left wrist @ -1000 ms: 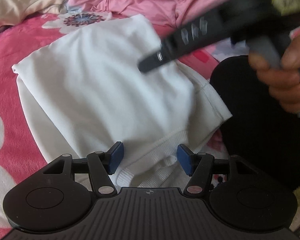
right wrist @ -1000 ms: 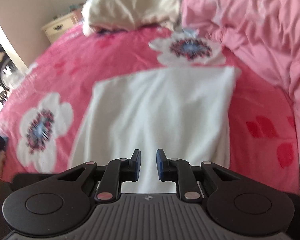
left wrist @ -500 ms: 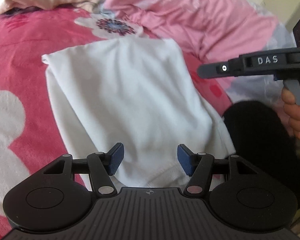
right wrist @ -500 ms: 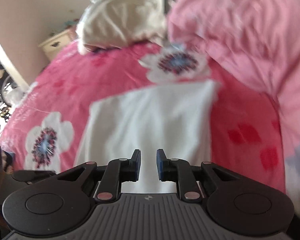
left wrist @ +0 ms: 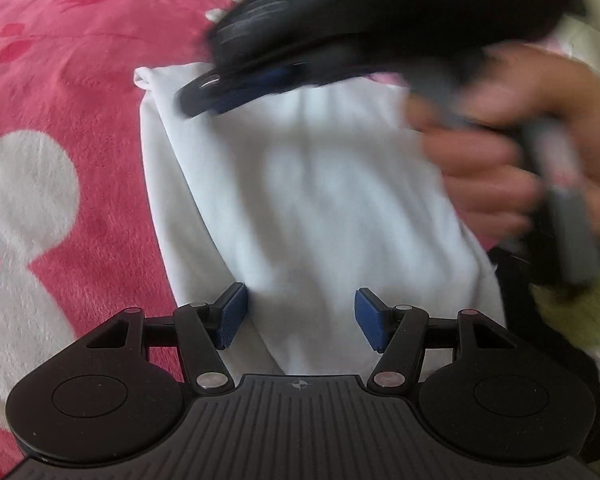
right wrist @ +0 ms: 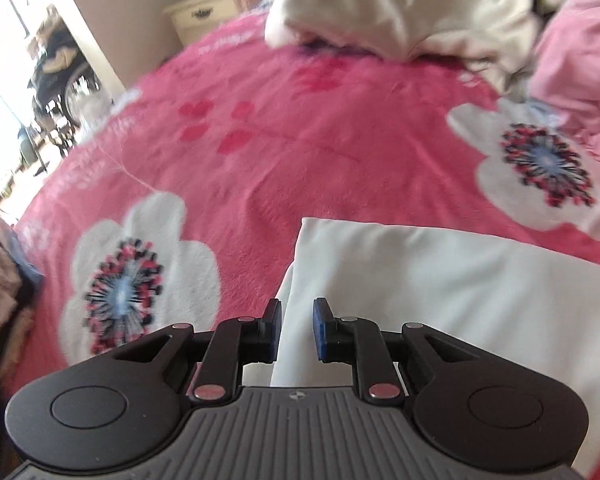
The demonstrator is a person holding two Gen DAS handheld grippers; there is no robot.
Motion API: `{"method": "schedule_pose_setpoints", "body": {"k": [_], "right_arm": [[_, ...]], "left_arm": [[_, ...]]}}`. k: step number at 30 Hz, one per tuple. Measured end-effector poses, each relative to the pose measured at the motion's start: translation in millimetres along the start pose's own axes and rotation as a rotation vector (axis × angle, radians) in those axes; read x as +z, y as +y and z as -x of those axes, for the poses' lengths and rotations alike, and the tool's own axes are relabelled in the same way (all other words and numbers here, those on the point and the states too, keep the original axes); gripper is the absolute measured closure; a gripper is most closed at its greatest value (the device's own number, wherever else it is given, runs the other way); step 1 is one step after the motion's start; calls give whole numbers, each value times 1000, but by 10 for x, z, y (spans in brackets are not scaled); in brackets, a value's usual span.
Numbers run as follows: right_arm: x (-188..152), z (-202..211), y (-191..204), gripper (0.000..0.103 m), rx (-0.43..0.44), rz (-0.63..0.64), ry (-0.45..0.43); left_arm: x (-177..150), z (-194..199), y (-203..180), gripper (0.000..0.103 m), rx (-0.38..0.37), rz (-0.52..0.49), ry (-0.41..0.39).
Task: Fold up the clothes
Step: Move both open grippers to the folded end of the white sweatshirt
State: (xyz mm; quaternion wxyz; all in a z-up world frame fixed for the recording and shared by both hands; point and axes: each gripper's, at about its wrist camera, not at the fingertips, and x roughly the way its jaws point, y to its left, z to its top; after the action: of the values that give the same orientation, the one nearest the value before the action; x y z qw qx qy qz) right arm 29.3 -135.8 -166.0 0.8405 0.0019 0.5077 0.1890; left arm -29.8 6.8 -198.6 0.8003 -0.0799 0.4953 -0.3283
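garment: we see a folded white garment [left wrist: 332, 200] lying flat on the pink flowered bed cover [right wrist: 260, 152], its far left corner [right wrist: 306, 222] crisp.
left gripper [left wrist: 300, 318]: spread wide above the garment's near edge, pinching nothing.
right gripper [right wrist: 297, 330]: jaws a narrow gap apart, nothing between the pads, over the garment's left edge.
open room: we find bare cover left of the garment.
in the way: the right hand [left wrist: 512, 152] crosses above the garment, blurred.
around: cream bedding [right wrist: 400, 4] and pink quilt [right wrist: 580, 60] at the bed's far edge; a dresser [right wrist: 204, 12] beyond.
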Motion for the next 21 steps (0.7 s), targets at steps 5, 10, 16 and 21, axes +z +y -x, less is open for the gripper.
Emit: {"method": "schedule_pose_setpoints", "body": {"k": [5,10,16,21], "right_arm": [[51,38,34,84,66,-55,-49],[112,-136,81,84,63,-57,-18],[69,189,-97,80,104,-76,-82],[-21,1054,-661,56,54,-74,-222]], "left_arm": [[-21,6,-25,42,-3,-19,1],[-26,11,-47,42,-2,-20,7],[3,118,22,41,-23,5,1],[238,325,243,32,-36,51,-92]]}}
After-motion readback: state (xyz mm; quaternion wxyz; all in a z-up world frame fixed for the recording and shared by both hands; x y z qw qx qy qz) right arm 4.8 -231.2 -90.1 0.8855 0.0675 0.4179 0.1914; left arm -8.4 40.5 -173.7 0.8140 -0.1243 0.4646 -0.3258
